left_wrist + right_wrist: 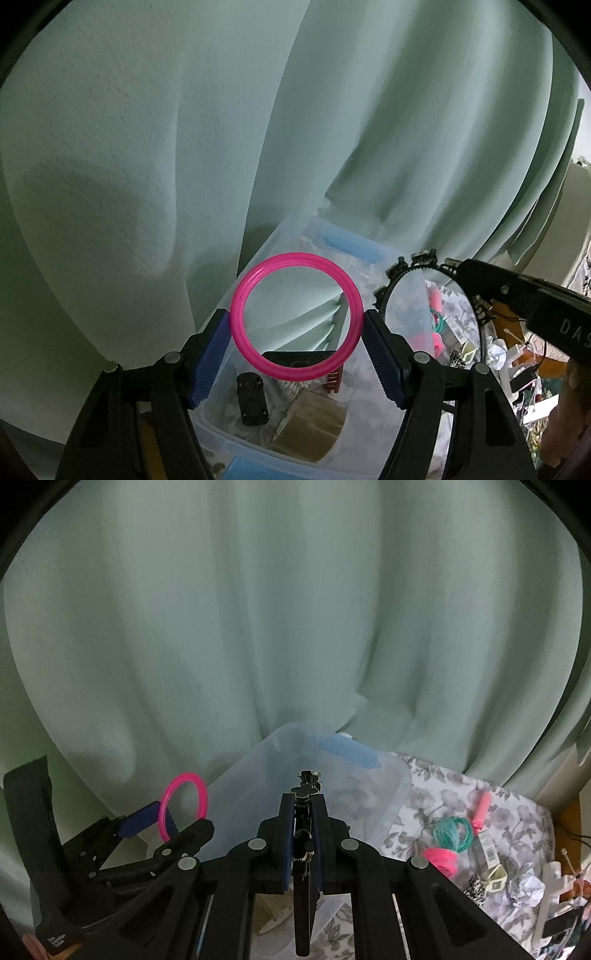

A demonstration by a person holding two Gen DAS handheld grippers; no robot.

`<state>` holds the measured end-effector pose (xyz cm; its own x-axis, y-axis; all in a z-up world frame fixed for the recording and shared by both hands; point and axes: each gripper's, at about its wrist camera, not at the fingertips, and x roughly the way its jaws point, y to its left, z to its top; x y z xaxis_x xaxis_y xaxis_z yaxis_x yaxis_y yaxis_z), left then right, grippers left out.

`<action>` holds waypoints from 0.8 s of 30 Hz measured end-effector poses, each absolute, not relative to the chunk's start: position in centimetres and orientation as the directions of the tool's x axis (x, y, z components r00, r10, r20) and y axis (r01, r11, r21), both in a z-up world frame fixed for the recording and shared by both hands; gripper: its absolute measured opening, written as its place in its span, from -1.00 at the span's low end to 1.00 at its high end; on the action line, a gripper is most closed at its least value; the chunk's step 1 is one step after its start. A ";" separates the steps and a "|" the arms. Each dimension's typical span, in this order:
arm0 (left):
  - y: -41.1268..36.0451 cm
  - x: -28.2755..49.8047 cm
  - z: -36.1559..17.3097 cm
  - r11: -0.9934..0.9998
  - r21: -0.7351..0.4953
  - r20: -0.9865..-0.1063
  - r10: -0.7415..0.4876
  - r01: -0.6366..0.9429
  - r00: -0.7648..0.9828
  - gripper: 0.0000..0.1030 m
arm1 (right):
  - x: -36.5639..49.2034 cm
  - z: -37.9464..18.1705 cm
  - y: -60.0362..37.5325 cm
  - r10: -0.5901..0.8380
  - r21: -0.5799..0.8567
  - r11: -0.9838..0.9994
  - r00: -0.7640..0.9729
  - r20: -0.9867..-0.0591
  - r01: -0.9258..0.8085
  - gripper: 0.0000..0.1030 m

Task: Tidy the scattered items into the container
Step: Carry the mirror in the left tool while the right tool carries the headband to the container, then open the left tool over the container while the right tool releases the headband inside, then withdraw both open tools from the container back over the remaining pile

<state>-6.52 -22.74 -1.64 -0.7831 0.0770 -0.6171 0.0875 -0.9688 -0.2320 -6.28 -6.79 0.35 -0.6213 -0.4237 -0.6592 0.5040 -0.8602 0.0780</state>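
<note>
Both grippers, left (pixel 297 354) and right (pixel 303 834), are black with ribbed blue pads (pixel 208 354), round silver screws and white lettering on the body.

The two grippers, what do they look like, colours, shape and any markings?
Both match. The left gripper and right gripper have black angular plastic frames with triangular cut-outs and round silver rivets at the joints. Their fingers are black, lined with dark blue ribbed pads. The right gripper's body, seen from the left wrist camera, carries pale capital letters, only partly readable. No cables or sleeves are visible.
</note>
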 end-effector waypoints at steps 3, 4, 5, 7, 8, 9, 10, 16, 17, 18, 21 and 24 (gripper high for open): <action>-23.2 -6.0 -1.7 -0.970 -0.227 -0.624 0.076 0.088 -0.778 0.43 | -7.1 -0.5 -6.8 -0.422 0.082 -0.858 -0.606 -0.674 0.507 -0.80; -23.1 -6.0 -1.7 -0.970 -0.225 -0.625 0.073 0.090 -0.777 0.43 | -7.1 -0.7 -6.8 -0.423 0.082 -0.857 -0.604 -0.676 0.508 -0.79; -23.1 -6.1 -1.7 -0.971 -0.221 -0.627 0.068 0.094 -0.776 0.43 | -7.2 -0.8 -6.8 -0.422 0.081 -0.857 -0.602 -0.678 0.509 -0.79; -22.9 -6.2 -1.8 -0.972 -0.212 -0.634 0.058 0.101 -0.771 0.43 | -7.3 -0.8 -6.8 -0.417 0.077 -0.858 -0.602 -0.681 0.507 -0.79; -22.9 -6.3 -1.8 -0.972 -0.208 -0.638 0.054 0.105 -0.768 0.43 | -7.3 -0.8 -6.8 -0.412 0.073 -0.860 -0.604 -0.682 0.505 -0.79; -22.8 -6.3 -1.8 -0.973 -0.206 -0.641 0.051 0.108 -0.766 0.43 | -7.3 -0.8 -6.8 -0.408 0.068 -0.861 -0.606 -0.683 0.503 -0.79; -22.8 -6.4 -1.8 -0.972 -0.207 -0.643 0.052 0.108 -0.764 0.43 | -7.3 -0.8 -6.8 -0.406 0.065 -0.861 -0.606 -0.684 0.504 -0.77; -22.7 -6.3 -0.9 -0.975 -0.197 -0.641 0.050 0.101 -0.766 0.45 | -7.0 -1.1 -6.8 -0.397 0.058 -0.863 -0.601 -0.694 0.503 -0.31; -22.8 -6.2 -1.1 -0.976 -0.195 -0.640 0.048 0.101 -0.767 0.46 | -7.0 -1.2 -6.8 -0.396 0.058 -0.862 -0.600 -0.695 0.503 -0.30; -23.2 -6.1 -1.4 -0.976 -0.193 -0.640 0.047 0.101 -0.767 0.47 | -7.0 -1.3 -6.8 -0.396 0.058 -0.862 -0.599 -0.696 0.503 -0.30; -23.3 -5.8 -1.5 -0.977 -0.187 -0.639 0.046 0.098 -0.767 0.49 | -7.0 -1.4 -6.6 -0.395 0.058 -0.862 -0.597 -0.698 0.503 -0.29; -22.9 -5.4 -1.5 -0.979 -0.181 -0.640 0.045 0.094 -0.767 0.50 | -6.9 -1.4 -6.4 -0.394 0.059 -0.865 -0.600 -0.696 0.499 -0.27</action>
<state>-5.37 -22.90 -1.53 -0.7674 0.0445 -0.6396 0.0938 -0.9790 -0.1807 -6.93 -6.35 -1.39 -0.6002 -0.3936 -0.6963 0.4989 -0.8647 0.0587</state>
